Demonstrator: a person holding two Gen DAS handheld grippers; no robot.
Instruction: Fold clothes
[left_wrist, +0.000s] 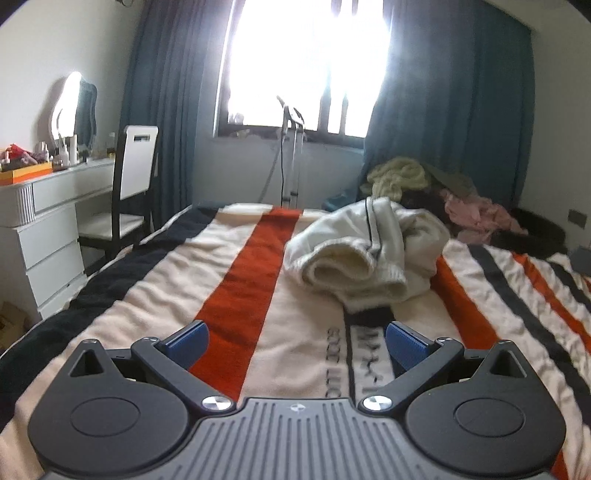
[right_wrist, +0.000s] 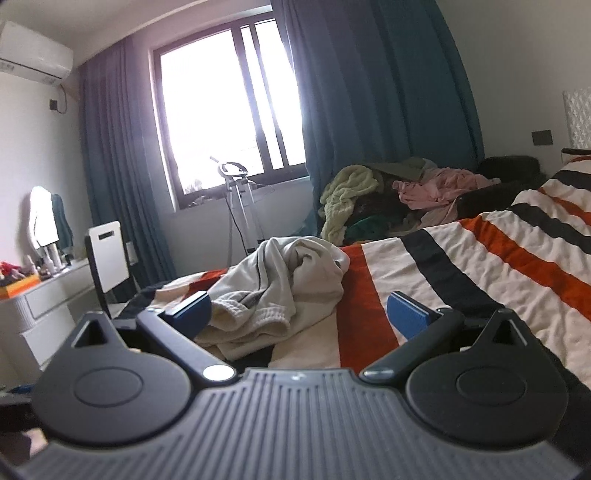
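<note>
A crumpled cream-white garment (left_wrist: 364, 251) lies in a heap on the striped bed cover (left_wrist: 229, 273), with dark piping and ribbed hems showing. My left gripper (left_wrist: 295, 341) hovers above the cover short of the garment, open, nothing between its blue pads (left_wrist: 190, 341). In the right wrist view the same garment (right_wrist: 284, 284) lies just ahead and slightly left of my right gripper (right_wrist: 299, 314), which is open and empty; its left blue pad (right_wrist: 192, 312) is close beside the garment's hem. The striped cover (right_wrist: 480, 266) stretches away to the right.
A pile of other clothes (left_wrist: 436, 188), yellow-green, pink and dark, sits at the far side of the bed (right_wrist: 402, 192). A white dresser (left_wrist: 48, 221) with a mirror and a white-backed chair (left_wrist: 129, 199) stand to the left. A stand (right_wrist: 240, 199) is by the window, flanked by blue curtains.
</note>
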